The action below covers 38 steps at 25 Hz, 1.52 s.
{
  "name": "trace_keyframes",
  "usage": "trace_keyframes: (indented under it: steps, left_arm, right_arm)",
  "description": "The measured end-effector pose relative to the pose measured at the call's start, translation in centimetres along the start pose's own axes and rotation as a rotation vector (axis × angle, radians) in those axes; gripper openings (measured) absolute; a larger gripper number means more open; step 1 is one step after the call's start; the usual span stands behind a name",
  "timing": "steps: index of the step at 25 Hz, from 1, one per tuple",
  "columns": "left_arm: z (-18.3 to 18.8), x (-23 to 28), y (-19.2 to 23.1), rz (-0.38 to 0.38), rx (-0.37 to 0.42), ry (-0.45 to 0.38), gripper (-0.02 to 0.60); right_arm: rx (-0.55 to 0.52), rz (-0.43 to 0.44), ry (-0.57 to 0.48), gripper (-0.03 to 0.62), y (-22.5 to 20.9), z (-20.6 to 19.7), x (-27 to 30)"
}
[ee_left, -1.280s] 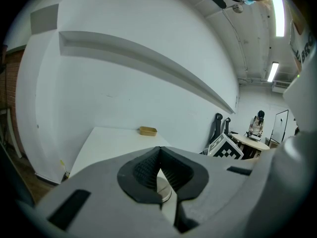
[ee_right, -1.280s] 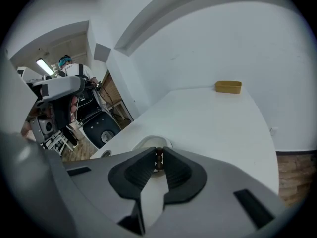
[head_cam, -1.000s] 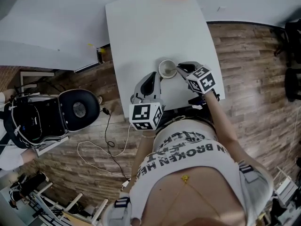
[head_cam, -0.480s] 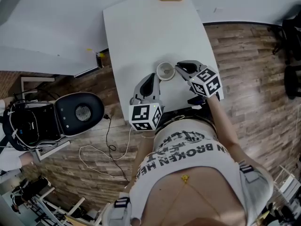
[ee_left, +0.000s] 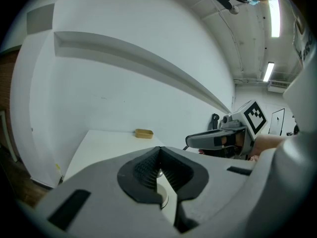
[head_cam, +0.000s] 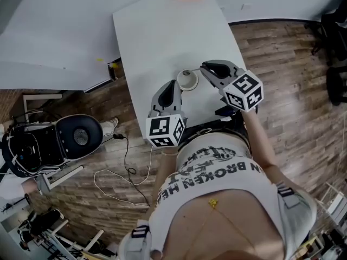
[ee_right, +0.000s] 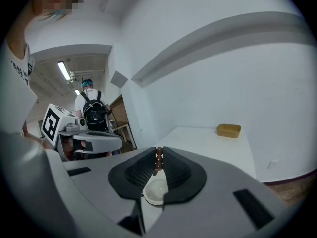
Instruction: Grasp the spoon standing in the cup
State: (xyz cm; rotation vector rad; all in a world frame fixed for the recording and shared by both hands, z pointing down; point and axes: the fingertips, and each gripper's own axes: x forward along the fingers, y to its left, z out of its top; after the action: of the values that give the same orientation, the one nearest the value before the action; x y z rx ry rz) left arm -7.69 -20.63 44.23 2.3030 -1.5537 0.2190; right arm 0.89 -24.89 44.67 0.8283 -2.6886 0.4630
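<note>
Right gripper (head_cam: pixel 209 69): risen above the bench (head_cam: pixel 162 31) (clearly higher now), fingers clamped on the spoon (ee_right: pixel 159 158) over the cup (head_cam: pixel 187 80).
Left gripper (head_cam: pixel 171 86): fingers closed, empty, beside cup.

A white cup (head_cam: pixel 188 79) stands upright on the worktop (head_cam: pixel 162 31). The spoon (ee_right: pixel 159 159), with a dark beaded handle, is upright, pinched in the jaws of the right tool (head_cam: pixel 205 69).
</note>
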Motion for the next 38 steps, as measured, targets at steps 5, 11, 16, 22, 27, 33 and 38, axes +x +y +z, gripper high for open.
trace_keyframes:
  steps: [5, 11, 16, 22, 27, 33, 38]
  left_arm:
    - [0.4, 0.2, 0.1, -0.004, 0.009, 0.0, -0.005]
    - [0.5, 0.2, 0.4, 0.0, 0.013, -0.009, -0.005]
    - [1.1, 0.5, 0.9, 0.008, 0.013, -0.014, -0.005]
    - [1.1, 0.4, 0.8, 0.012, 0.015, -0.019, -0.005]
    - [0.8, 0.0, 0.5, 0.014, 0.017, -0.021, -0.005]
    - [0.9, 0.1, 0.7, 0.014, 0.014, -0.017, -0.005]
    - [0.6, 0.3, 0.7, 0.013, 0.013, -0.012, -0.005]
  right_arm:
    - [-0.014, -0.012, -0.055, 0.046, 0.1, 2.3, -1.1]
    - [-0.046, -0.02, -0.11, 0.046, 0.6, 4.1, -2.0]
    - [-0.081, -0.004, -0.158, 0.046, 0.9, 5.7, -2.3]
    - [-0.105, 0.007, -0.21, 0.046, 1.5, 7.1, -3.0]
    - [-0.109, -0.004, -0.228, 0.046, 1.7, 7.2, -3.9]
    - [-0.11, -0.009, -0.23, 0.046, 1.7, 7.7, -4.0]
    - [-0.113, 0.0, -0.232, 0.046, 1.8, 7.8, -4.1]
